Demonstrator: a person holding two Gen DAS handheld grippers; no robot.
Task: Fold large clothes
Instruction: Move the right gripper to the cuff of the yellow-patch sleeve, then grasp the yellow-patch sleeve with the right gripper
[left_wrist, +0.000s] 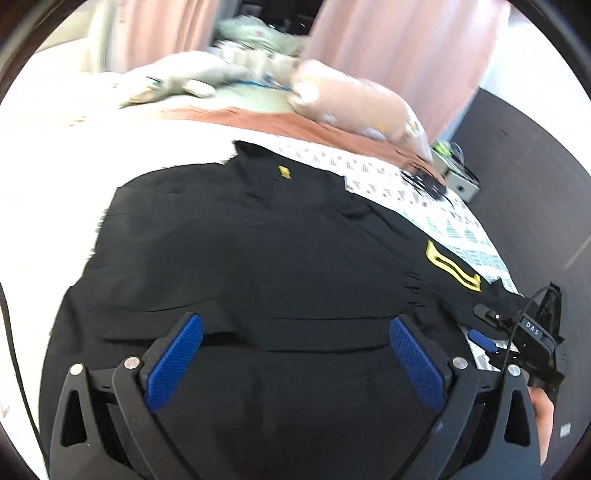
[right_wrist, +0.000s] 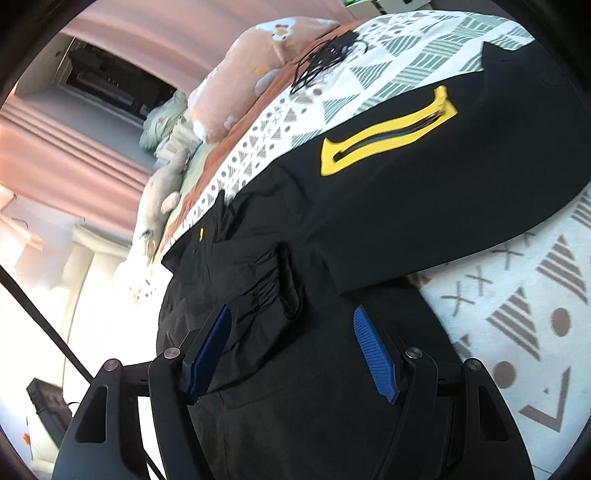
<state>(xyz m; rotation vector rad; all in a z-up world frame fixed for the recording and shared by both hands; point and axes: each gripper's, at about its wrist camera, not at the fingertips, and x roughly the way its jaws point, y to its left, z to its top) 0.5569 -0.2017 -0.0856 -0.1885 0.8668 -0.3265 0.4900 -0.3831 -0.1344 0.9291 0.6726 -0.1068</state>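
A large black jacket (left_wrist: 258, 251) lies spread flat on a bed, with a yellow-trimmed zip pocket (left_wrist: 452, 266) on its right side and a small yellow tag (left_wrist: 284, 171) near the collar. My left gripper (left_wrist: 295, 328) is open and empty, hovering over the jacket's near hem. In the right wrist view the jacket (right_wrist: 369, 206) shows its yellow pocket (right_wrist: 388, 129) and a gathered elastic cuff (right_wrist: 273, 284). My right gripper (right_wrist: 291, 325) is open and empty just above the cuff. It also shows in the left wrist view (left_wrist: 491, 332) at the jacket's right edge.
The bed has a white sheet with grey-green triangle print (right_wrist: 517, 314). A pink pillow (left_wrist: 354, 99), a plush toy (left_wrist: 177, 81) and a tangle of black cables (left_wrist: 424, 181) lie near the head. Pink curtains (left_wrist: 406, 44) hang behind. Dark floor (left_wrist: 535, 166) lies to the right.
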